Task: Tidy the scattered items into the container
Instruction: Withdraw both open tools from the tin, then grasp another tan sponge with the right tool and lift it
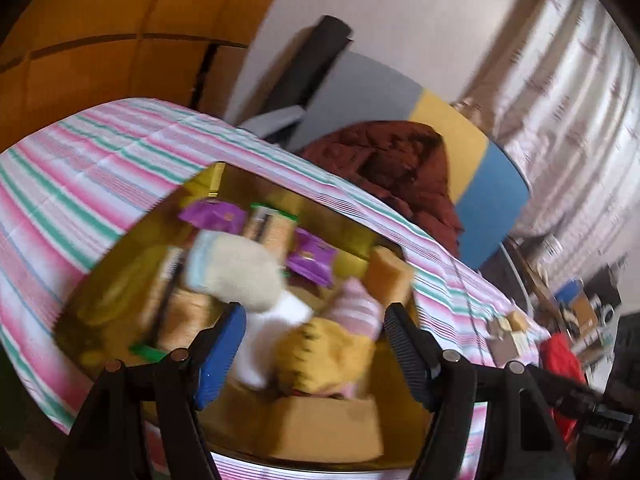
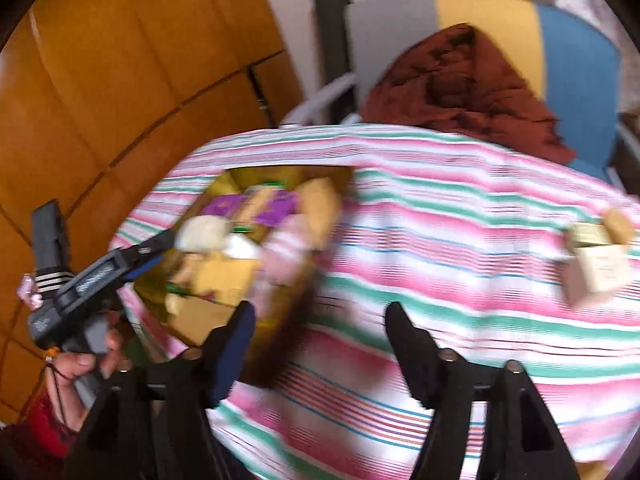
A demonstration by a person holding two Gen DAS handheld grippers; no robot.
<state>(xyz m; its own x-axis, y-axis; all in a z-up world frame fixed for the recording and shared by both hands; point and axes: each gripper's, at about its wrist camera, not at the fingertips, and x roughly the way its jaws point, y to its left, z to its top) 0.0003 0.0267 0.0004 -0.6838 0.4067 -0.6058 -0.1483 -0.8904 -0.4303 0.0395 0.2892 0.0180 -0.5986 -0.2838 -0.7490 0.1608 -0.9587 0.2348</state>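
A golden cardboard container (image 1: pixel 120 300) is sitting on the striped cloth bench (image 2: pixel 440 208), crammed with fuzzy socks (image 1: pixel 236 276) and purple packets (image 1: pixel 312 260). The left tool (image 1: pixel 312 340) is hovering wide open over it, gripping nothing. The right tool (image 2: pixel 320 344) is gaping empty above cloth at the container's 4 o'clock, and only its view is showing small boxes (image 2: pixel 596 256) lying well apart.

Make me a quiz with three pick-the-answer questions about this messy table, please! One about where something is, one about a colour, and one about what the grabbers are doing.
1. Where do the small boxes still outside the container lie?
A. on the striped cloth
B. on the chair
C. on the floor

2. What colour are the flat packets in the container?
A. red
B. purple
C. black

3. How are the right gripper's jaws?
A. shut on a sock
B. shut on a box
C. open, empty

Answers: 1 A, they sit on the striped cloth far from the container. 2 B, both packets look purple. 3 C, only cloth shows between the fingers.
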